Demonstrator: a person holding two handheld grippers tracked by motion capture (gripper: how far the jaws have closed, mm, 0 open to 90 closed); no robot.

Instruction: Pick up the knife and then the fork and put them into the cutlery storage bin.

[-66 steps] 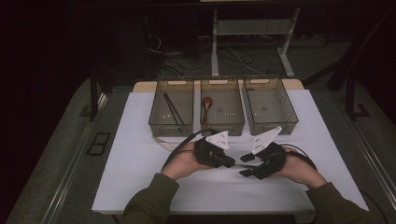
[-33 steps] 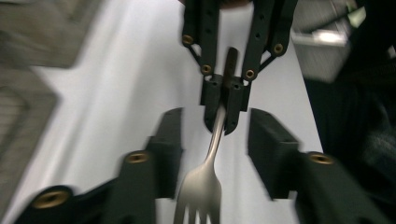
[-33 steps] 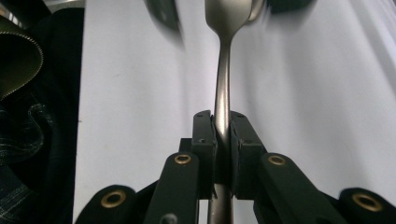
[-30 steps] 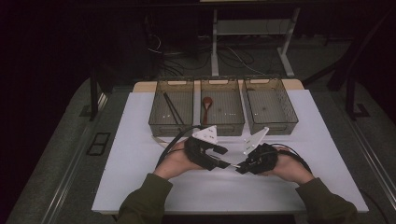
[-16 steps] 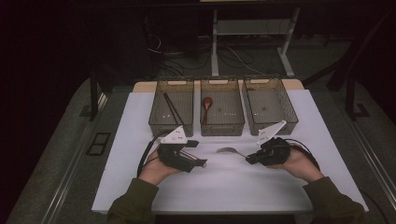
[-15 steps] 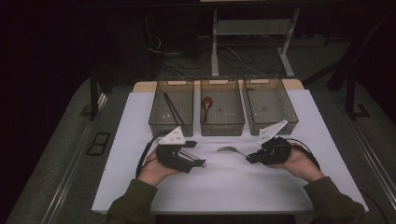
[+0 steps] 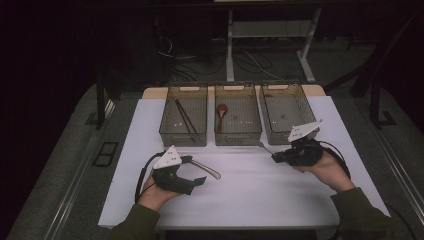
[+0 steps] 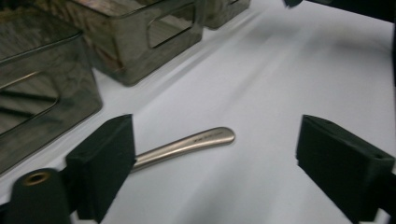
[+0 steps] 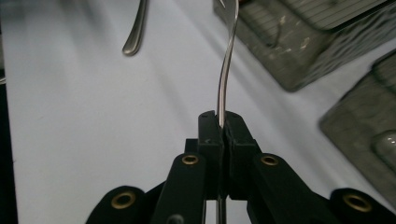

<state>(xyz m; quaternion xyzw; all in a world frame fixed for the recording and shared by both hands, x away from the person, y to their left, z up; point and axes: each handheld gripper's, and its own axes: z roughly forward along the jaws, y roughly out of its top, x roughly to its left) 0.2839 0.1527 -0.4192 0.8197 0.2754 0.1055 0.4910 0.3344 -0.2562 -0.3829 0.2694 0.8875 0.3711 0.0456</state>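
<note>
While my right gripper (image 9: 222,122) squeezes tight on a thin metal fork (image 9: 227,65), its tip points up by the right basket (image 7: 289,111). My left gripper (image 8: 215,154) has just been opening wide, and a metal handle (image 8: 187,145) lies flat on the white table (image 7: 260,190) between its pads (nothing is pressing on it), just beside one pad (image 8: 105,163).

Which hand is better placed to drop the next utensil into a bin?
Likely the right. The right gripper is shut on a metal utensil close to the right bin. The left gripper has just been opening, its utensil lying on the table.
</note>
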